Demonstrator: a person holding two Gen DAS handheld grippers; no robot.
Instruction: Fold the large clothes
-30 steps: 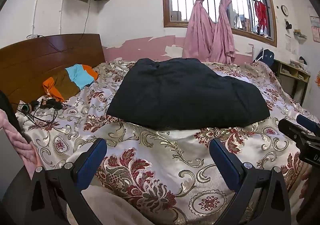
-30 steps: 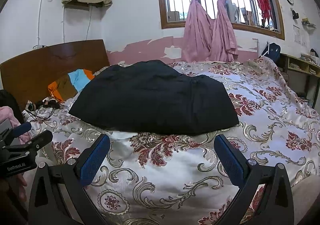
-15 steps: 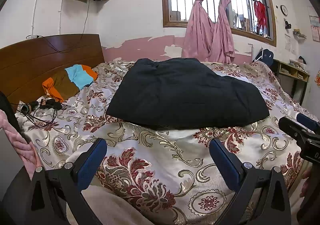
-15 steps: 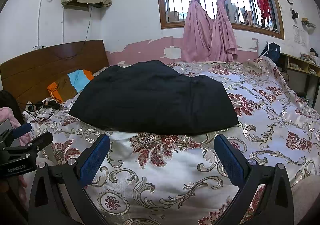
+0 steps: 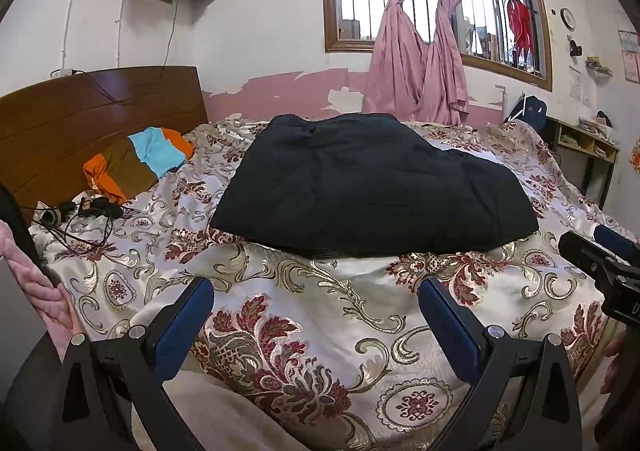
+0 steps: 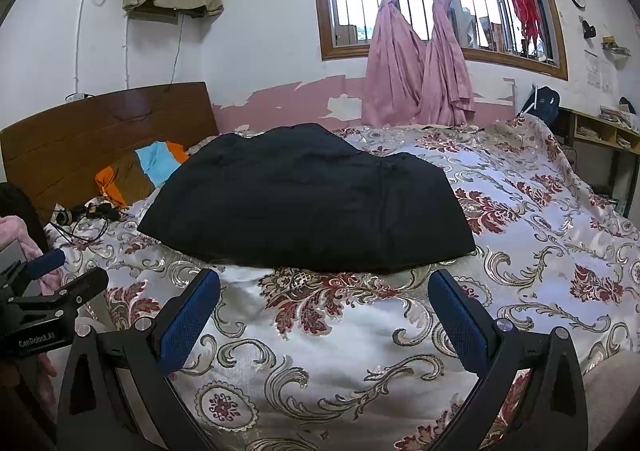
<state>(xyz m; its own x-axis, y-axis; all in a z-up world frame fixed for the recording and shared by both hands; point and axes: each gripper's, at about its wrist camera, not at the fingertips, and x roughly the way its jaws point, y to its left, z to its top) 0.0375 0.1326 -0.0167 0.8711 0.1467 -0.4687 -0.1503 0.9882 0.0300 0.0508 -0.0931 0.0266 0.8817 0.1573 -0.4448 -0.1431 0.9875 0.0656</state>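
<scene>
A large black garment [image 5: 368, 187] lies folded flat on the floral bedspread [image 5: 320, 331]; it also shows in the right wrist view [image 6: 308, 203]. My left gripper [image 5: 316, 315] is open and empty, held above the bed's near edge, short of the garment's front hem. My right gripper [image 6: 324, 311] is open and empty, also short of the front hem. Each gripper shows at the edge of the other's view: the right one [image 5: 600, 263] at right, the left one [image 6: 52, 283] at left.
An orange, brown and blue pillow [image 5: 136, 159] lies against the wooden headboard [image 5: 80, 119]. Headphones and cables [image 5: 80, 211] lie at the bed's left. A window with pink curtains [image 5: 420, 31] is behind. A desk [image 5: 588, 147] stands at right.
</scene>
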